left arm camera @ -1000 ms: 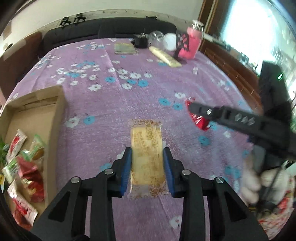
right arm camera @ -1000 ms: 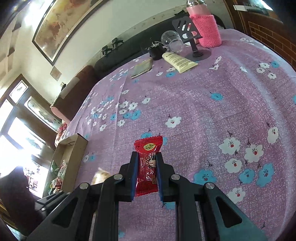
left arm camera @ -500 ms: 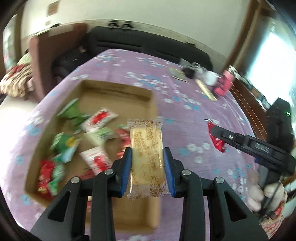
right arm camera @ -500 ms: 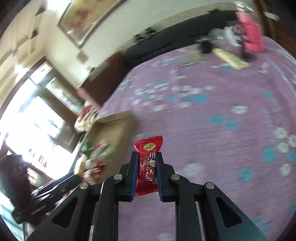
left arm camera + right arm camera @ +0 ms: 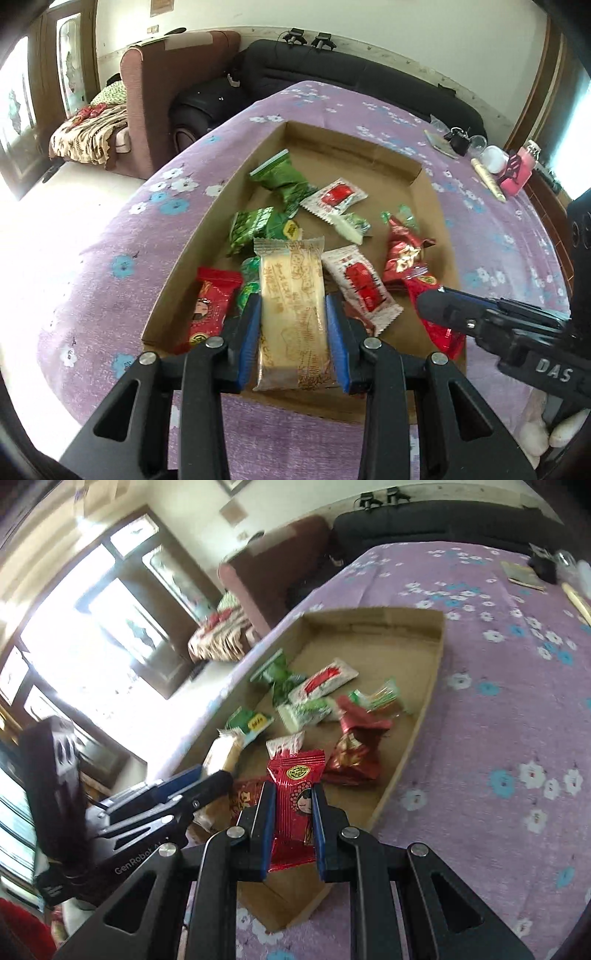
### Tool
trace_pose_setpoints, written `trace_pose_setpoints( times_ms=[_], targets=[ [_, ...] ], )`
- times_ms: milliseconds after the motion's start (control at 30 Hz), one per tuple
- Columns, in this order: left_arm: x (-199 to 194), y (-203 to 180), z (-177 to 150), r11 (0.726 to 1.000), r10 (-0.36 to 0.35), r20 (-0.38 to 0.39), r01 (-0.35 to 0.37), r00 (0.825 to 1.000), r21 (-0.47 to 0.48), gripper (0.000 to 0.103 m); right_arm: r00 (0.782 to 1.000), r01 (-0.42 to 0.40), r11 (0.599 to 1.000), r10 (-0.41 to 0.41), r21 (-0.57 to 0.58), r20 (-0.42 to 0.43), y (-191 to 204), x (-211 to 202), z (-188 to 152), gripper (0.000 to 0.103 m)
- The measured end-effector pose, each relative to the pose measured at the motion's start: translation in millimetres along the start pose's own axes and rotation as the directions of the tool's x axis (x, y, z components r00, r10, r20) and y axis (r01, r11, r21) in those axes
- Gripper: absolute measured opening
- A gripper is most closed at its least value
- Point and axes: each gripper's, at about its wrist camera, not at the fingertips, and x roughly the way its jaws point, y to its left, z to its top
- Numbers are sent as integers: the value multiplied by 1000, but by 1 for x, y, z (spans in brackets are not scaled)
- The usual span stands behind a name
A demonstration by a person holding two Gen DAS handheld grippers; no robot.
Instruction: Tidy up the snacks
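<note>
A shallow cardboard tray [image 5: 417,177] sits on the purple flowered tablecloth and holds several green, white and red snack packets. My left gripper [image 5: 293,317] is shut on a tan biscuit packet [image 5: 291,295] and holds it over the tray's near end. My right gripper [image 5: 293,805] is shut on a red candy packet [image 5: 295,797] and holds it above the tray's [image 5: 432,686] near right corner. The right gripper also shows in the left wrist view [image 5: 436,314], with the red packet [image 5: 443,336] hanging below it. The left gripper shows in the right wrist view [image 5: 207,779].
At the table's far right stand a pink-sleeved bottle [image 5: 521,173], a clear cup [image 5: 495,158], a cream tube [image 5: 487,181] and a small booklet [image 5: 521,576]. A brown armchair [image 5: 166,103] and a black sofa [image 5: 369,74] lie beyond the table's far edge.
Both grippers have swung left from the open tablecloth to over the tray, each still holding its packet. The tray now fills the middle of both views.
</note>
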Motion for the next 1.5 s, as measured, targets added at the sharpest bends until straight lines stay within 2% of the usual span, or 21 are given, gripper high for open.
trace_pose_setpoints(
  times_ms=[200, 300, 433, 500, 533, 600, 667, 867, 1067, 1233, 1333, 1500],
  targets=[
    [-2, 3, 0, 1000, 1, 22, -1, 1000, 10, 42, 995, 96, 995, -96, -16, -20, -1, 23, 7, 18],
    [-7, 2, 1, 1000, -17, 41, 17, 999, 4, 52, 991, 136, 989, -136, -60, 7, 4, 27, 8, 19],
    [-18, 2, 5, 997, -80, 64, 81, 995, -11, 54, 994, 102, 992, -99, -69, 46, 8, 14, 5, 22],
    [-28, 2, 6, 996, -87, 99, 89, 991, -13, 55, 992, 94, 993, -87, -76, 86, 12, -1, 0, 22],
    [-33, 1, 6, 996, -87, 114, 89, 990, -12, 56, 991, 84, 993, -75, -77, 111, 13, -11, -3, 24],
    [-43, -4, 5, 997, -70, 151, 72, 986, -5, 58, 982, 92, 994, -79, -67, 169, 16, -29, -9, 38],
    [-55, -10, 4, 999, -36, 200, 34, 979, 10, 64, 971, 98, 994, -85, -46, 225, 15, -44, -16, 44],
    [-88, -34, -7, 992, 89, 338, -115, 937, 57, 85, 953, 103, 994, -106, 28, 284, 7, -65, -35, 44],
    [-116, -42, -15, 984, 139, 416, -171, 899, 40, 88, 937, 127, 991, -135, 45, 323, 8, -85, -49, 45],
    [-142, -50, -25, 964, 226, 484, -264, 845, 12, 92, 907, 175, 985, -164, 7, 387, 25, -105, -61, 50],
    [-151, -54, -29, 948, 282, 496, -316, 821, -16, 92, 902, 171, 985, -152, -11, 404, 34, -112, -69, 53],
    [-164, -59, -37, 940, 304, 514, -340, 802, -25, 92, 891, 186, 982, -153, -36, 429, 46, -121, -77, 54]
  ],
)
